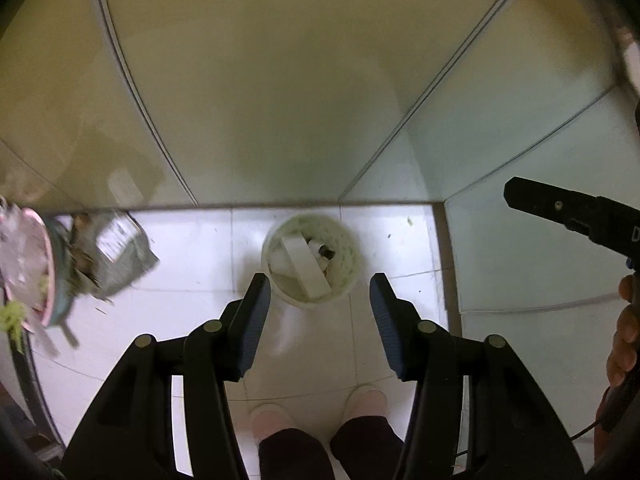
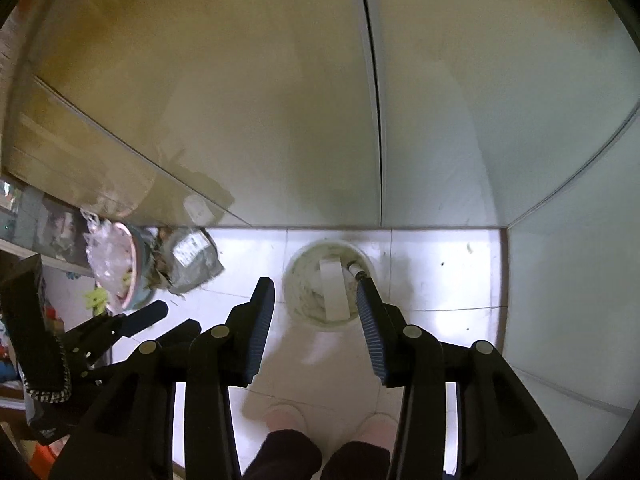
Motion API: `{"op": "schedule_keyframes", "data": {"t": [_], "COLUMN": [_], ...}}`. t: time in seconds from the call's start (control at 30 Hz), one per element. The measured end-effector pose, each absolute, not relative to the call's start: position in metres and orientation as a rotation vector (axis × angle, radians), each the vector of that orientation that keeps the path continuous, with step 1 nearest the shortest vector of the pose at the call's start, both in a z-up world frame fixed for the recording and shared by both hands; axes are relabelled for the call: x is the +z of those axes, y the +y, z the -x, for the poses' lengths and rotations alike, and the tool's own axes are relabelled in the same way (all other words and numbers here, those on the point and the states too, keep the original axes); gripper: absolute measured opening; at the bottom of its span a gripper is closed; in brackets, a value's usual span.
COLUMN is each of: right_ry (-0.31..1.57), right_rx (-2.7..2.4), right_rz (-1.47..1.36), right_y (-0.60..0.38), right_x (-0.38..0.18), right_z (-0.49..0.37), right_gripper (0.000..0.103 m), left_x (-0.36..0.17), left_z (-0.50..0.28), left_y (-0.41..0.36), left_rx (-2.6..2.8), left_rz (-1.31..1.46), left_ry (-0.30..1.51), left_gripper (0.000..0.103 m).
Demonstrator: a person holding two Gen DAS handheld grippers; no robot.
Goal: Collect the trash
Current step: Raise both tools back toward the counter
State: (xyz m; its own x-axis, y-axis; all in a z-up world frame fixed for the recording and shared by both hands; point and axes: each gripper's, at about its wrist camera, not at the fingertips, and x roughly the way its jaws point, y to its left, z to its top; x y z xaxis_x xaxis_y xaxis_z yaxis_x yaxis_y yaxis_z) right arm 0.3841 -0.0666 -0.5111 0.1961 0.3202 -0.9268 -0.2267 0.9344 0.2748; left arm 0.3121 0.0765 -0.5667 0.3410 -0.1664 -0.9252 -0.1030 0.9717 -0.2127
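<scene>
Our left gripper has its fingers released, spread apart with nothing between them, only floor tile below. Our right gripper is likewise released: its fingers stand apart and empty, the right-hand one overlapping the rim of the bin in the right wrist view without pressing on it. Straight beneath both grippers stands the round white trash bin on the white tiled floor, against the foot of a pale wall. Inside it lie a white rectangular box and some smaller scraps we cannot make out. To the left, well apart from the bin, sits a grey crumpled bag beside a pink-rimmed bowl holding clear plastic. Our slippers show at the bottom edge.
</scene>
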Motion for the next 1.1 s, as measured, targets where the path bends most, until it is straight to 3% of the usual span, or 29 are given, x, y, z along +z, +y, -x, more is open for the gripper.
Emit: {"op": "schedule_keyframes", "data": {"t": [0.53,0.93,1.0,1.1], "right_ry": [1.038,0.774,0.743,0.702], "right_rx": [0.352,0.305,0.3,0.294], "right_rz": [-0.056,-0.058,-0.06,-0.055], "right_y": [-0.073,-0.053,-0.05,-0.046], "right_x": [-0.239,-0.106,-0.094,-0.083], "right_z": [-0.335,-0.287,-0.279,-0.269], "right_gripper": [0.039,0.04,0.048,0.058], "left_x": [-0.27,-0.119,-0.103,-0.085], "left_z": [-0.261,-0.203,-0.195,-0.185], "left_y": [0.094,0.134,0.138,0.141], "left_rx": [-0.054,-0.039,-0.037,-0.015], "left_rz": [0.216,0.16,0.145,0.13], "left_ry": [0.952,0.677,0.638,0.59], "left_gripper": [0.053,0.074,0.087,0.096]}}
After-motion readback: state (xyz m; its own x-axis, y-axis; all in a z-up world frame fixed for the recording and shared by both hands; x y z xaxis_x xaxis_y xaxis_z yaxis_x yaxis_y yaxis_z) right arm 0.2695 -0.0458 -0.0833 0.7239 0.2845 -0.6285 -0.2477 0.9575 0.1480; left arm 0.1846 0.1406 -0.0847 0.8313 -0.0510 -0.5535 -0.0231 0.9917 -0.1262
